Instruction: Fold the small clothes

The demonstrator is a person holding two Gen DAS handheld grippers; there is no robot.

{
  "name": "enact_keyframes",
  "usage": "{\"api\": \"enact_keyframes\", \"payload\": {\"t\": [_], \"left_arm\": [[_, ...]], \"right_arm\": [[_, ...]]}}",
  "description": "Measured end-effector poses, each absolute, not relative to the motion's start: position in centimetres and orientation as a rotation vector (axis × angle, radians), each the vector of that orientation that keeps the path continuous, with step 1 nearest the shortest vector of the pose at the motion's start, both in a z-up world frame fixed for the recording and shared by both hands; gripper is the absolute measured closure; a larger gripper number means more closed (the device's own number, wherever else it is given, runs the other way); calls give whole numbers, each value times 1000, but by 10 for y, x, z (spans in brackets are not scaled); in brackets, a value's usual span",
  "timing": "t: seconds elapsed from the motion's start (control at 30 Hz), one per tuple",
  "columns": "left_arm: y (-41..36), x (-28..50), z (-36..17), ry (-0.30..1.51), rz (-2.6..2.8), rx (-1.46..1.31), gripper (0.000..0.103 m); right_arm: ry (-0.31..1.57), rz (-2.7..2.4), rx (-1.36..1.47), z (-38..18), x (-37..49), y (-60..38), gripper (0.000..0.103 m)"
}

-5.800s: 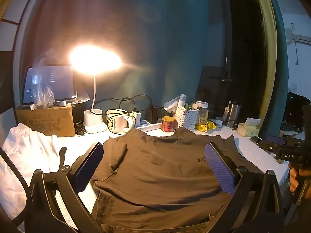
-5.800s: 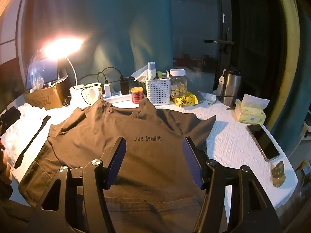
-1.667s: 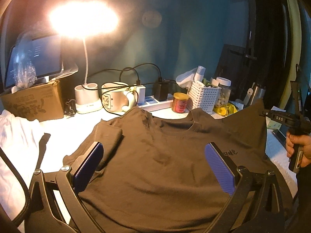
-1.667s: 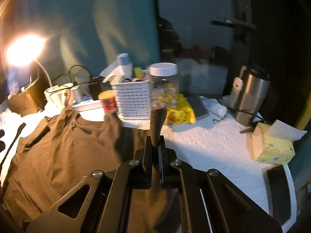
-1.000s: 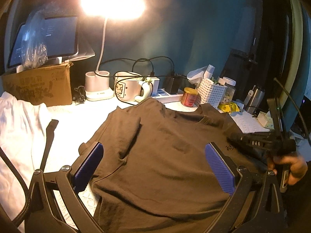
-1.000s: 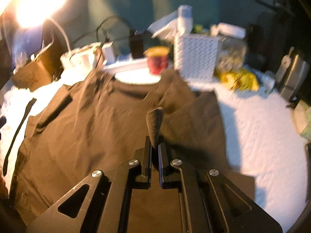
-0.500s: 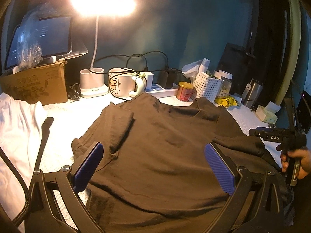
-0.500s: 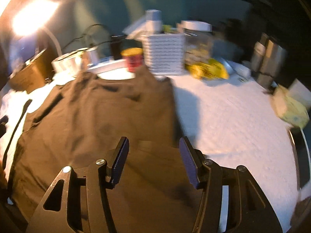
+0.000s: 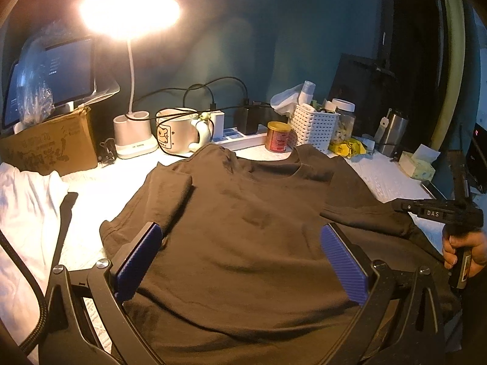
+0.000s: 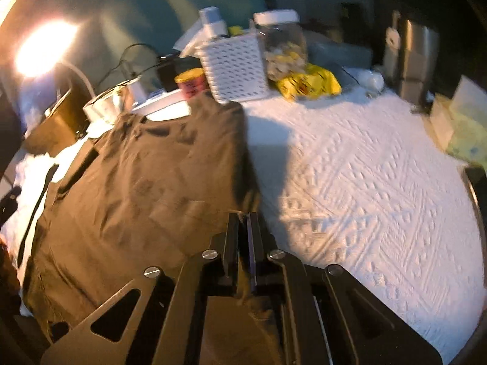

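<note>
**Now: right gripper pinches the shirt's side edge; the fold line runs collar to hem**

Right gripper (image 10: 243, 222): jaws pressed together, with a bit of brown cloth caught between them. The grip sits at the right side edge of the brown T-shirt (image 10: 146, 188), where cloth meets the bare white tabletop (image 10: 365, 182).

Left gripper (image 9: 240, 261): jaws spread wide, nothing between the pads; it hovers over the shirt's lower middle. The right hand (image 9: 462, 246) shows at the far right of this view.

Shirt: lies flat on the tabletop, collar (image 9: 274, 170) pointing away toward the clutter at the back, namely mug (image 9: 173, 130), red tin (image 9: 277, 137) and white basket (image 9: 313, 127). Hem is nearest the person. Long axis runs away from both grippers.

Right sleeve (image 9: 362, 210) is already lying inward over the body. Left sleeve (image 9: 166, 194) likewise looks doubled over.

Judgement: the right hand is the nearer to this edge; the coming move probably carries it leftward across the long axis.
</note>
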State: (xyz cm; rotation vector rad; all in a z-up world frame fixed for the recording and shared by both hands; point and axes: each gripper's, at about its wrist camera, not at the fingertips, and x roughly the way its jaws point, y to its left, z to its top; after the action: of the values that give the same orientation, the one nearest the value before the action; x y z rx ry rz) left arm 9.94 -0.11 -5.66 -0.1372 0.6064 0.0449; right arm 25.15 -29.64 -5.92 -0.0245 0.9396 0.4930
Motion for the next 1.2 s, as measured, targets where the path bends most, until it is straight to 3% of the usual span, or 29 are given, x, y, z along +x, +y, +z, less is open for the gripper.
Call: {"api": "enact_keyframes", "payload": {"t": [0.3, 0.67, 0.73, 0.8, 0.83, 1.03, 1.2], "left_arm": [[-6, 86, -57, 607, 26, -139, 1], [3, 73, -63, 627, 28, -143, 1], [8, 72, -65, 634, 38, -142, 1], [14, 71, -66, 636, 47, -142, 1], [17, 71, -66, 636, 50, -141, 1], [44, 70, -71, 642, 92, -163, 1], [67, 76, -76, 656, 103, -169, 1]], "right_arm": [[887, 683, -173, -43, 191, -259, 97], [998, 708, -272, -65, 145, -247, 96], [1015, 690, -292, -66, 142, -244, 91], [1012, 681, -296, -64, 142, -242, 61], [1006, 677, -297, -62, 142, -240, 55], [947, 656, -252, -50, 158, -230, 52], [1019, 595, -253, -73, 183, -216, 52]]}}
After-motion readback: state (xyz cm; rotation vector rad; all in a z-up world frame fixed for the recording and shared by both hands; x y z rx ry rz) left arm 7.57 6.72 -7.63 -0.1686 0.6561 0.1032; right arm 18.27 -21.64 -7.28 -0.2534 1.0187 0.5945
